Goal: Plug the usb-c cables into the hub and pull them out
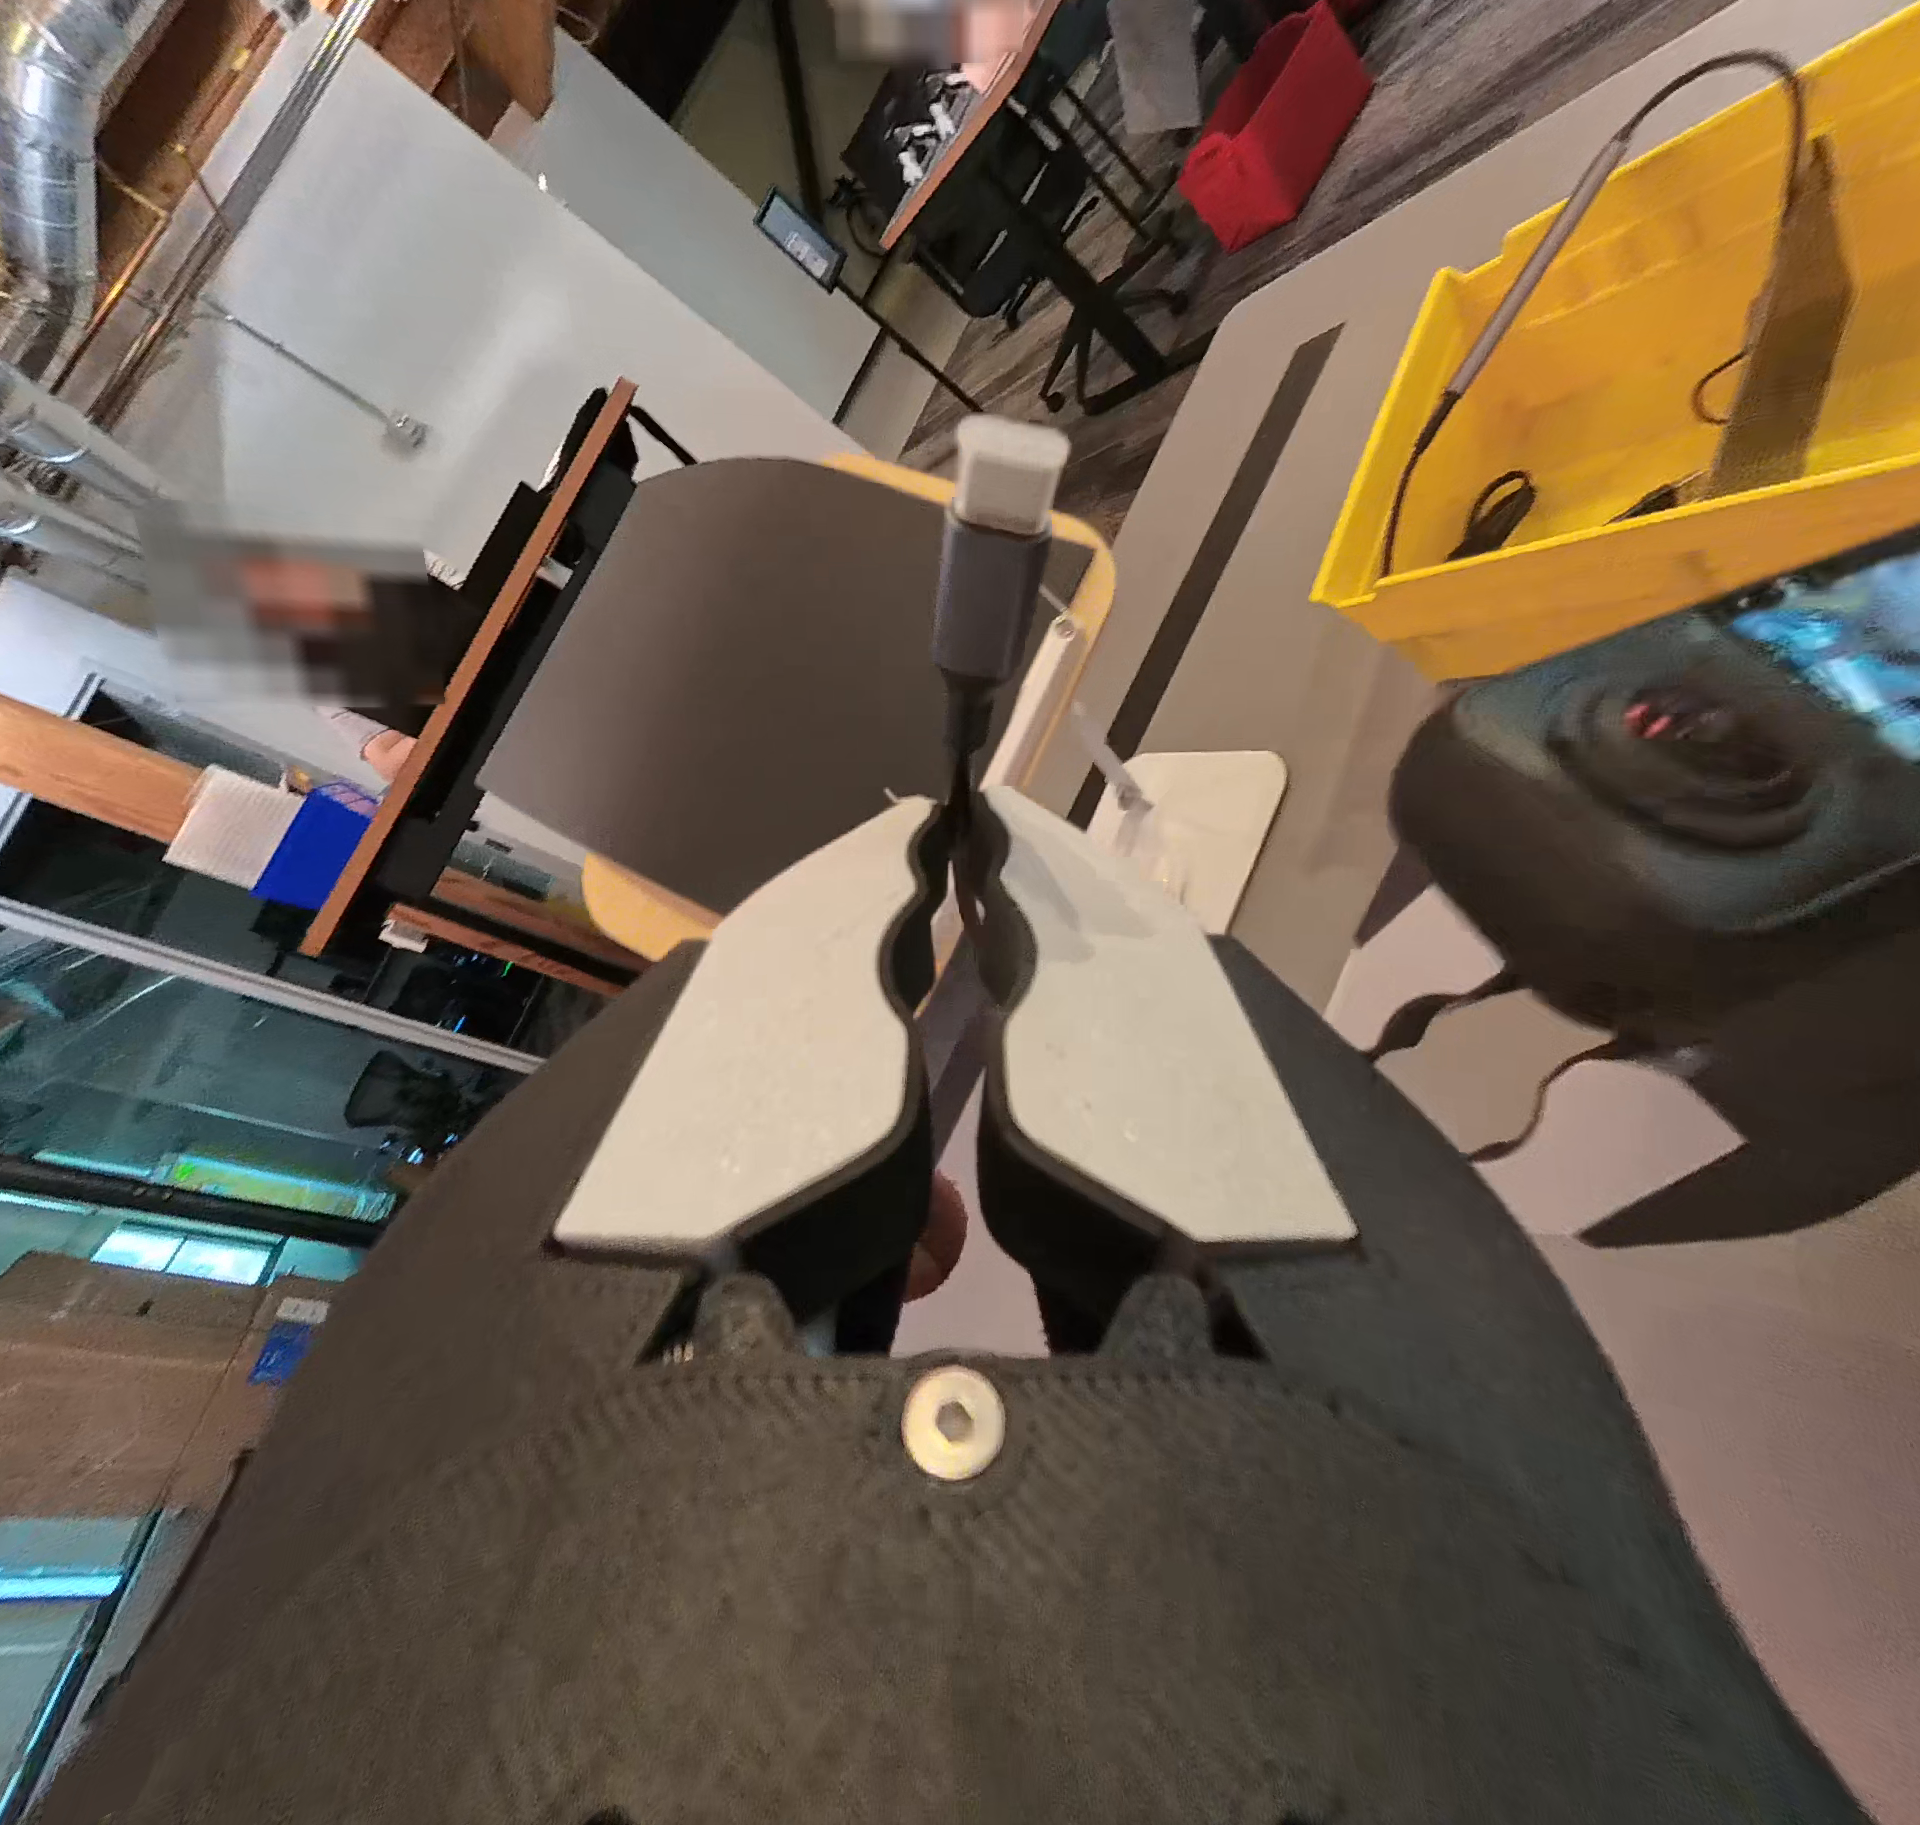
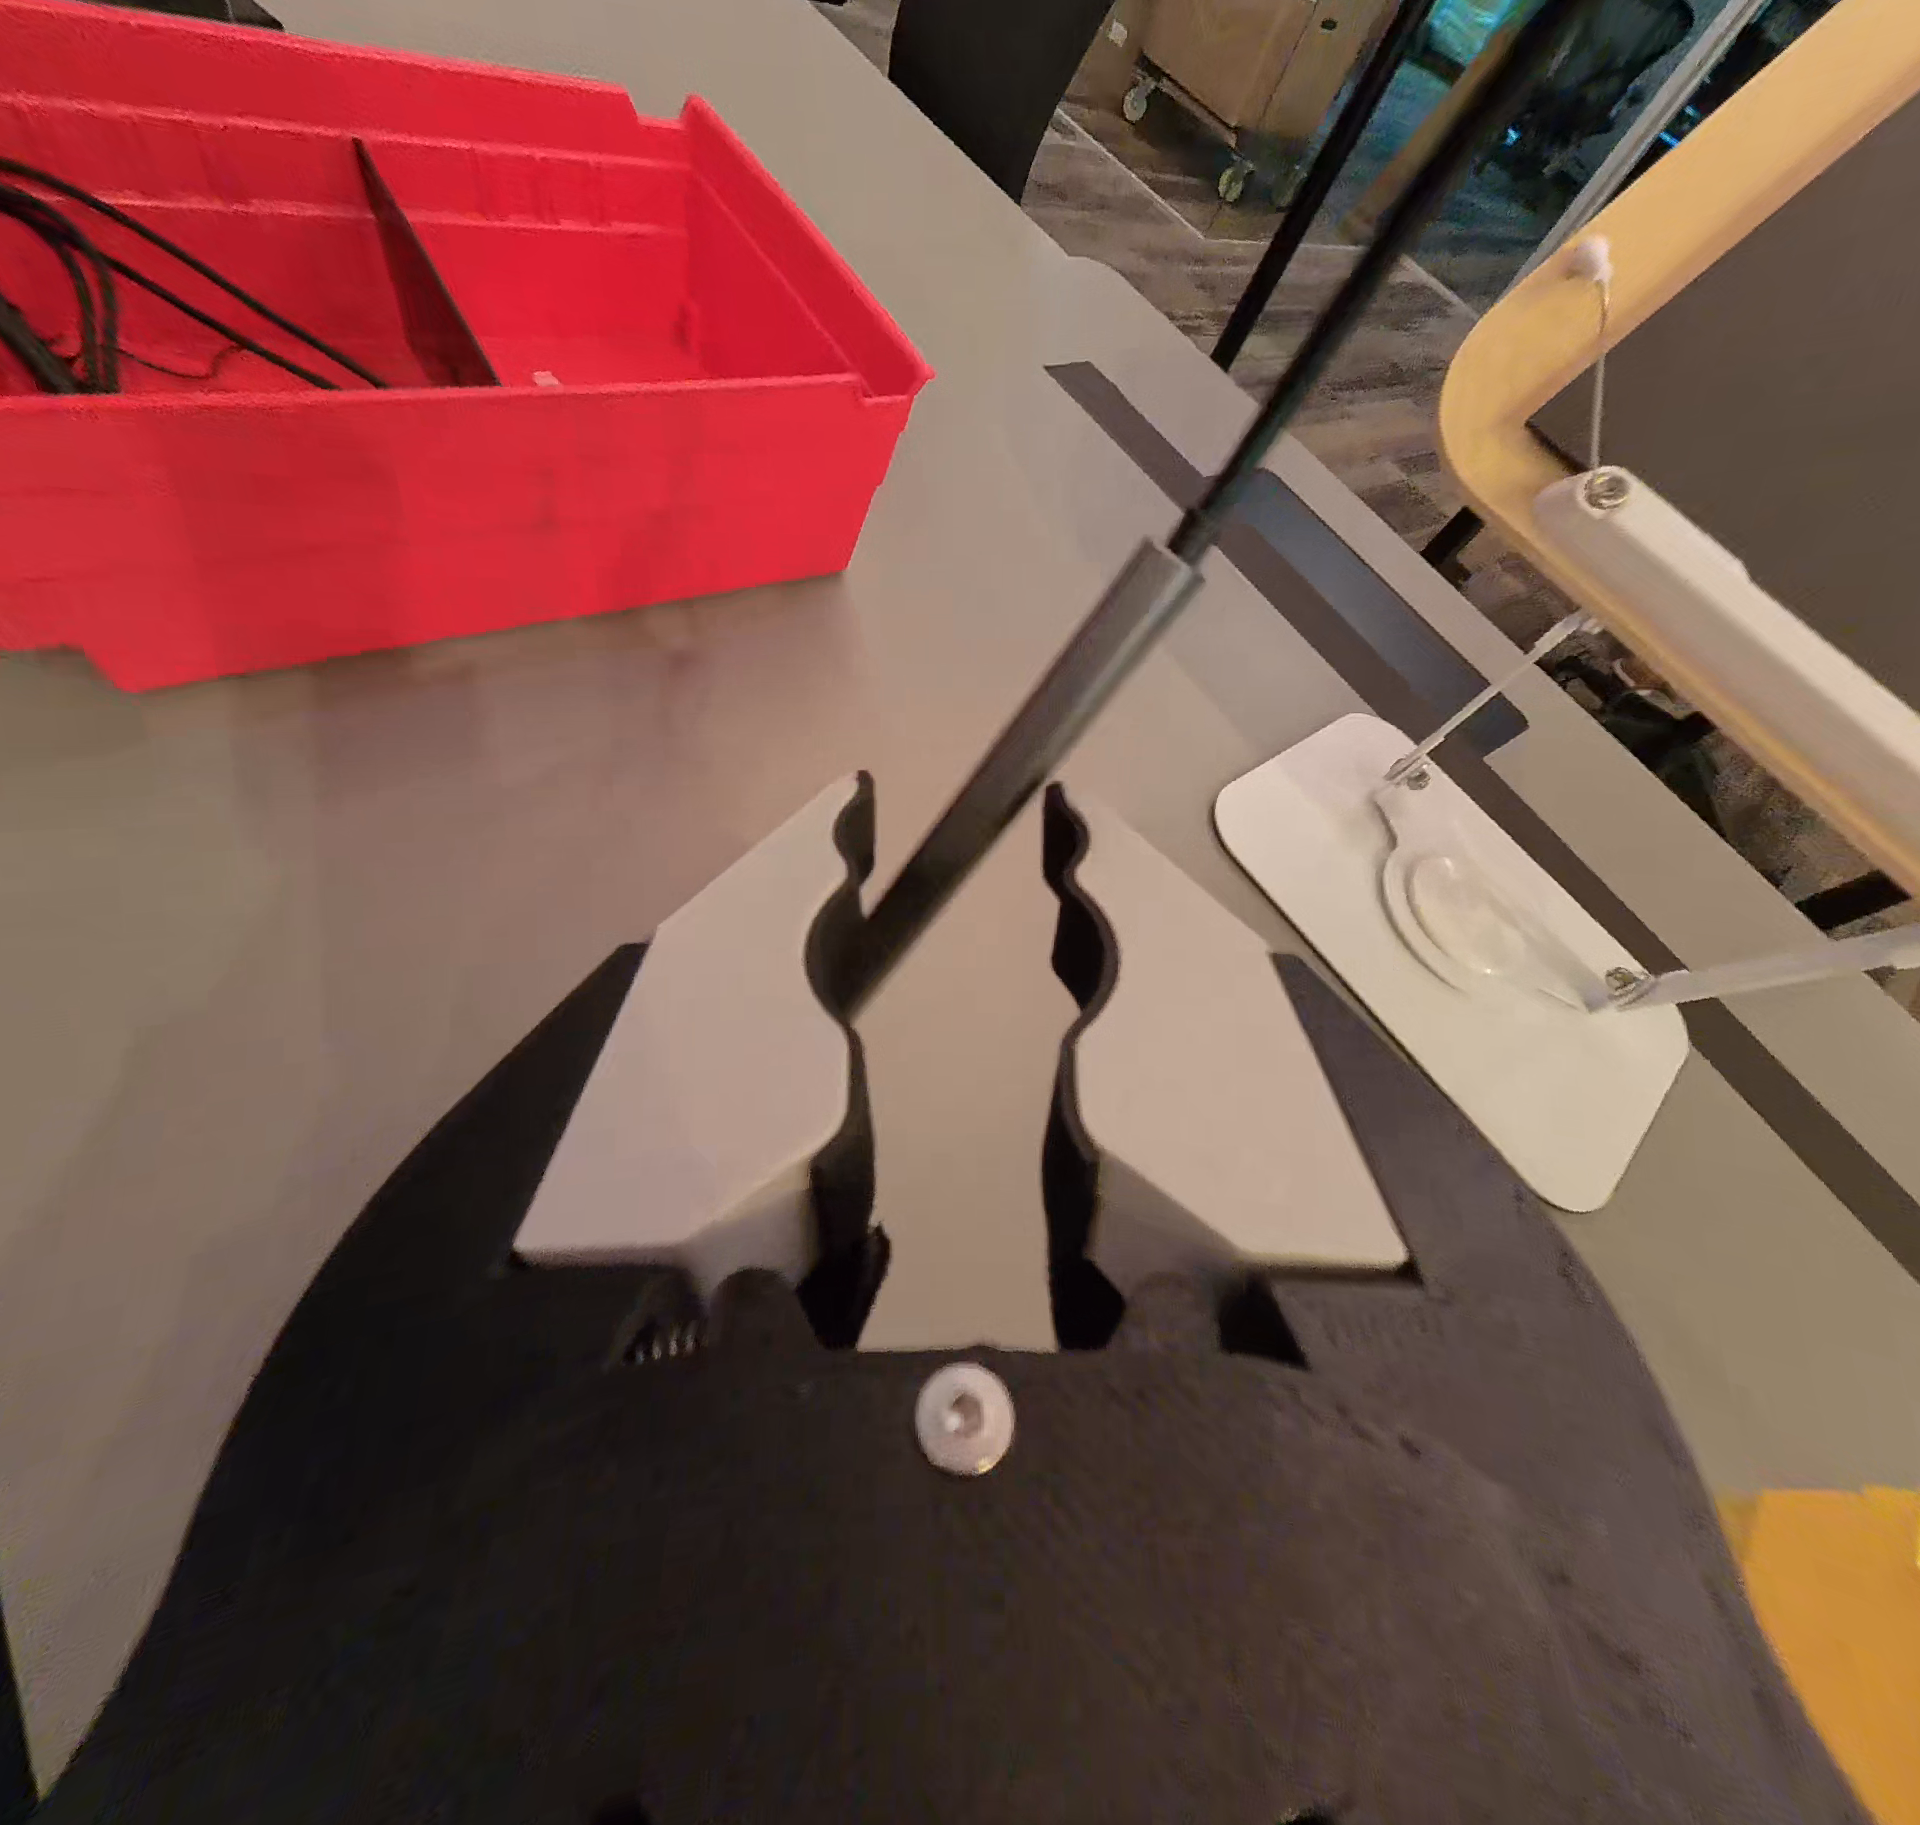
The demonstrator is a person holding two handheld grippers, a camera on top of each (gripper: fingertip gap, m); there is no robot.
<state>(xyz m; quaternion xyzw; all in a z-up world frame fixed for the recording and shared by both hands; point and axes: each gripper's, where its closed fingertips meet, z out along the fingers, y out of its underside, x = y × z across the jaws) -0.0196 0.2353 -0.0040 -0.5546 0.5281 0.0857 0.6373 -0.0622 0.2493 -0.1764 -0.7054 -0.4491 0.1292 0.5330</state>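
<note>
Grey table (image 2: pixel 436 840), red bin (image 2: pixel 416 487), yellow bin (image 1: pixel 1621 362), seemingly an office

The cable (image 1: pixel 964 840) is thin and black, ending in a dark grey plug (image 1: pixel 987 601) with a silver tip, standing upright at the centre of the left wrist frame, free in the air and plugged into nothing. The hub (image 2: pixel 1023 767) is a slim dark bar, seen edge-on, slanting from the centre of the right wrist frame toward the upper right, its own black lead (image 2: pixel 1340 248) running on to the top edge.
</note>
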